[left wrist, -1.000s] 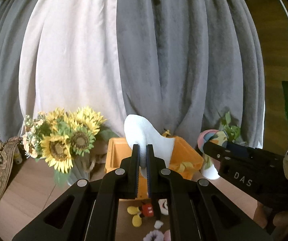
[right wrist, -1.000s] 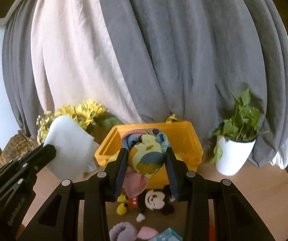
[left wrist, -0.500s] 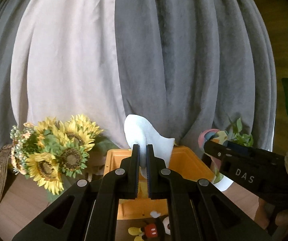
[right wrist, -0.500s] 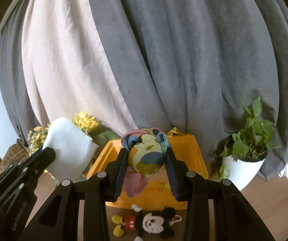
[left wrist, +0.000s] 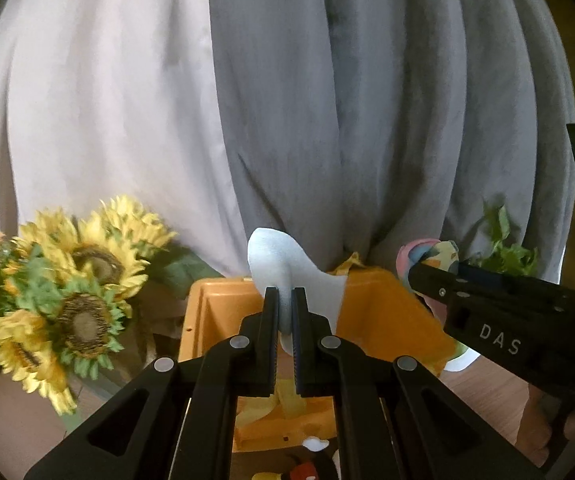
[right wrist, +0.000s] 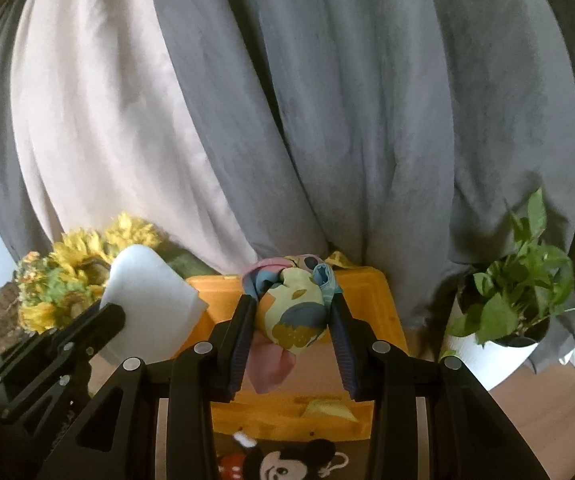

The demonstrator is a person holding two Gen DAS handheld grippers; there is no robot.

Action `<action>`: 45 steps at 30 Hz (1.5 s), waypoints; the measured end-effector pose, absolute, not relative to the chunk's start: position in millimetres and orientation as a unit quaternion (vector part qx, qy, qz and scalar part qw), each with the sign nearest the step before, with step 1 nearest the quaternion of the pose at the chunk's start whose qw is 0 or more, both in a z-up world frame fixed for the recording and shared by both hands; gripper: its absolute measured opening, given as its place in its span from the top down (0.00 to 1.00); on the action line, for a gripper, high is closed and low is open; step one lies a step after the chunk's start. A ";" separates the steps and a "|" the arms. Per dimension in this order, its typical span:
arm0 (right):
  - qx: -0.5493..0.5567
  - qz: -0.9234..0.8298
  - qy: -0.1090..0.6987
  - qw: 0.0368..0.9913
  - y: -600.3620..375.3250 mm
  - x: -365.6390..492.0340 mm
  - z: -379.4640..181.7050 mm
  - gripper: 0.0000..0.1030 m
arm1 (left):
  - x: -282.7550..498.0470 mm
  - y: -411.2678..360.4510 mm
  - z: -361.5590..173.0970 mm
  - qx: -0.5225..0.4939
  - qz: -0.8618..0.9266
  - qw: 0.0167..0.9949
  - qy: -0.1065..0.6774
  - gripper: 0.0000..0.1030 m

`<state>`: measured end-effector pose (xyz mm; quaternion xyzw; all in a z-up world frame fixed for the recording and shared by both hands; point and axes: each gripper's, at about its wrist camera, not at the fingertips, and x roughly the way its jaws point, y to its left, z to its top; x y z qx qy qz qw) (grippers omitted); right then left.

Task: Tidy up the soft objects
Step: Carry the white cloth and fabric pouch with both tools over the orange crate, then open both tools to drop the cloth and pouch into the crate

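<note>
The left gripper is clamped tight on a white foam piece, its jaws nearly together with the thin edge pinched between them and the rest of the piece standing up above the fingertips; the right gripper is clamped on a bunched patterned cloth, its jaws held wider by the bulk, a pink tail of the fabric hanging down between them; both loads are carried in the air, just in front of and above the orange bin, which stands on the wooden bench; neither is inside it yet, as far as I can judge. Some yellow fabric already lies in the bin, so part of the sorting looks done. A Mickey Mouse plush lies on the bench in front of the bin, not yet picked up; whether more loose items remain below the view I cannot tell. Beside the bin stand sunflowers to the left and a potted plant to the right; curtains hang behind. What is left, by my reading: release both loads into the bin, then fetch the plush.
</note>
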<state>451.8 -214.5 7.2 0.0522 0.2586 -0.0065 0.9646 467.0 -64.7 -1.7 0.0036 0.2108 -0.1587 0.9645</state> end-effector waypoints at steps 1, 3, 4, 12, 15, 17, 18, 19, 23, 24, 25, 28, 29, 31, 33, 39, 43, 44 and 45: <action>0.051 -0.006 0.266 0.963 -215.2 457.4 4.1 0.62 | 472.9 -65.9 -4.7 0.008 -0.159 0.963 0.216 0.92; 0.049 -0.003 0.283 0.958 -216.9 472.1 -3.4 0.62 | 481.8 -68.4 -10.5 0.014 -0.160 0.961 0.225 0.92; 0.047 -0.003 0.292 0.955 -217.2 476.9 -6.7 0.62 | 487.0 -70.8 -14.5 0.016 -0.162 0.959 0.230 0.92; 0.034 0.005 0.353 0.935 -220.6 520.4 -41.4 0.63 | 527.5 -78.7 -49.5 0.031 -0.164 0.943 0.288 0.92; 0.028 0.006 0.378 0.926 -221.1 532.4 -52.6 0.62 | 539.4 -81.5 -59.7 0.038 -0.164 0.936 0.308 0.92; 0.027 0.008 0.393 0.919 -221.9 539.5 -59.8 0.62 | 544.9 -83.5 -64.6 0.044 -0.161 0.932 0.321 0.92; 0.026 0.007 0.400 0.916 -221.9 542.5 -62.5 0.62 | 547.5 -84.5 -67.2 0.045 -0.161 0.929 0.329 0.92; 0.025 0.009 0.408 0.913 -222.3 545.3 -66.5 0.62 | 549.9 -85.7 -68.7 0.047 -0.160 0.927 0.337 0.92; 0.021 0.010 0.434 0.901 -224.6 553.3 -76.5 0.62 | 557.3 -91.3 -74.5 0.066 -0.156 0.919 0.356 0.92; 0.020 0.011 0.437 0.899 -225.9 553.9 -77.8 0.62 | 558.7 -92.4 -75.8 0.067 -0.155 0.917 0.360 0.92; 0.020 0.011 0.442 0.897 -226.8 555.4 -80.3 0.62 | 560.7 -93.1 -76.9 0.070 -0.154 0.916 0.363 0.92; 0.021 0.013 0.455 0.890 -228.2 557.7 -84.4 0.62 | 563.5 -93.3 -79.0 0.069 -0.147 0.916 0.367 0.87; 0.023 0.014 0.460 0.888 -228.8 558.5 -85.7 0.61 | 563.5 -92.5 -79.2 0.068 -0.146 0.916 0.368 0.83; 0.025 0.015 0.467 0.884 -229.8 559.1 -87.4 0.57 | 563.3 -92.3 -79.4 0.070 -0.145 0.915 0.369 0.75; 0.025 0.008 0.468 0.883 -230.9 557.4 -87.4 0.44 | 561.0 -90.8 -77.6 0.072 -0.144 0.917 0.366 0.71; 0.013 -0.001 0.453 0.891 -229.1 546.7 -77.9 0.44 | 550.1 -85.7 -66.4 0.069 -0.136 0.923 0.354 0.57; 0.003 -0.011 0.429 0.903 -229.9 530.3 -61.0 0.44 | 534.3 -81.8 -52.4 0.065 -0.132 0.929 0.339 0.53; 0.002 -0.014 0.422 0.906 -230.2 525.5 -55.8 0.44 | 530.1 -80.9 -49.0 0.067 -0.130 0.931 0.335 0.52; 0.003 -0.016 0.416 0.909 -230.3 522.7 -51.9 0.44 | 525.5 -79.8 -45.5 0.067 -0.130 0.933 0.329 0.52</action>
